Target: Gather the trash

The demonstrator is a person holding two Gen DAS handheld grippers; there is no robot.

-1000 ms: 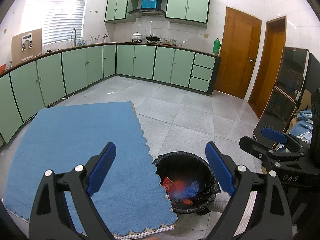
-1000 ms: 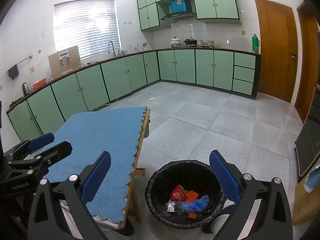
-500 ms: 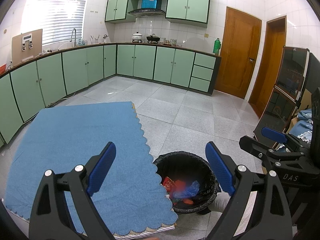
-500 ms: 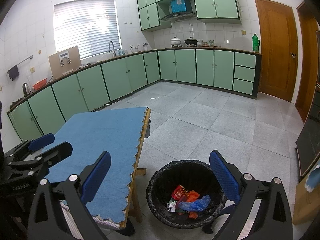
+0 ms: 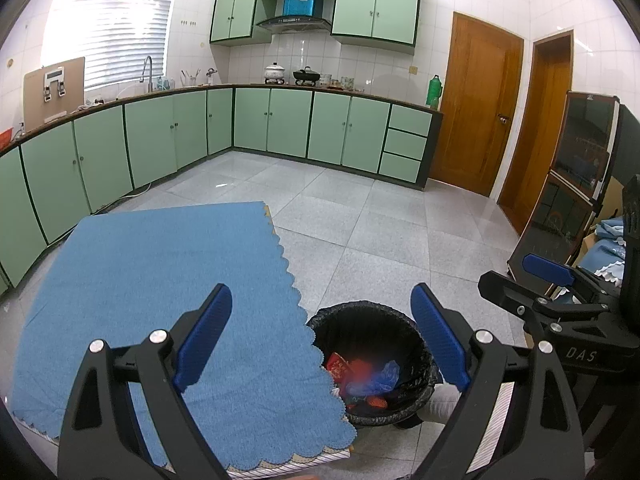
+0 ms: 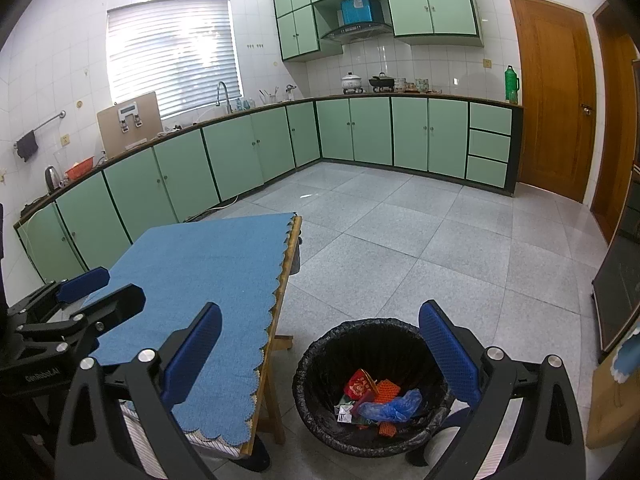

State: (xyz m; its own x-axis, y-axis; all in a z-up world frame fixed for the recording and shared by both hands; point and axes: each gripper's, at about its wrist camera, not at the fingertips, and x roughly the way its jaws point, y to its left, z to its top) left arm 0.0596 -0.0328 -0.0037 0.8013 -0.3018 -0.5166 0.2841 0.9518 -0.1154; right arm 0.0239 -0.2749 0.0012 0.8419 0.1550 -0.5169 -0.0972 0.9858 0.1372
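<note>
Both grippers, left [image 5: 320, 338] and right [image 6: 320, 350], gape wide and empty. Below the right one sits the bin [image 6: 374, 384], trash [image 6: 378, 398] already inside; the cloth [image 5: 160, 300] ahead looks bare. Scan for leftovers before closing on anything.

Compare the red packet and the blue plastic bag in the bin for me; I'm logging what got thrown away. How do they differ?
The red packet is flat, stiff and printed; the blue plastic bag is crumpled, soft and plain. The packet leans toward the table side, the bag toward the other. Both lie in the black-lined trash bin.
</note>
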